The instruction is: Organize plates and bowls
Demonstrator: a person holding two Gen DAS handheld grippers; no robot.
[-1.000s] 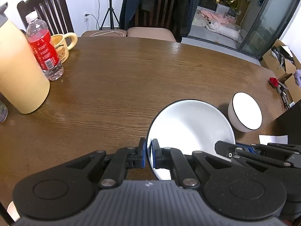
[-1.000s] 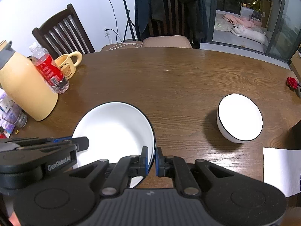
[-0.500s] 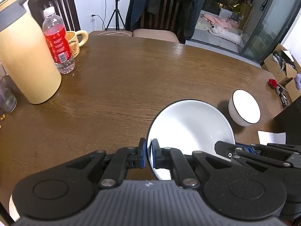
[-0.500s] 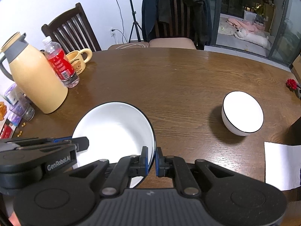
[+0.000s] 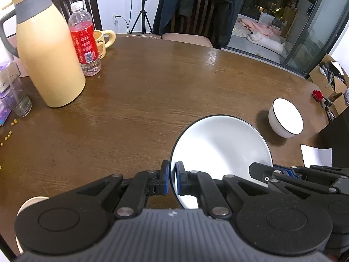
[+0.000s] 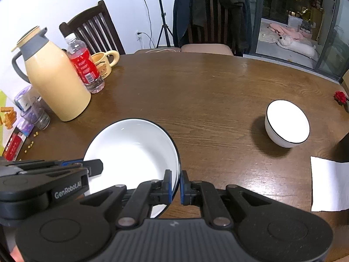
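Dark wood grain covers the round counter (image 6: 196, 91), with chairs and a glass door behind it. At the left edge stand a cream jug (image 6: 54, 80), a red-labelled bottle (image 6: 84, 65) and a yellow mug (image 6: 104, 62); a paper towel (image 6: 329, 184) lies at the right.

The large white plate (image 6: 130, 150), deep and black-rimmed, is carried between both tools. The left gripper (image 5: 172, 180) is clamped on the plate's left rim, and the right gripper (image 6: 176, 184) is clamped on its right rim. Whether the plate is clear of the counter cannot be told for certain. The small white bowl (image 6: 287, 123) stands well apart to the right, upright and untouched.

Procedure for the carry, as judged from this position:

1. Keep both grips at equal pressure; each holds only a thin rim.
2. Move both hands at one pace and in one direction, so that the rim does not twist between the pads.
3. Hold the plate level.
4. Route away from the jug and bottle.
5. Lower the plate flat before releasing either side.

The set-down place is not evident.
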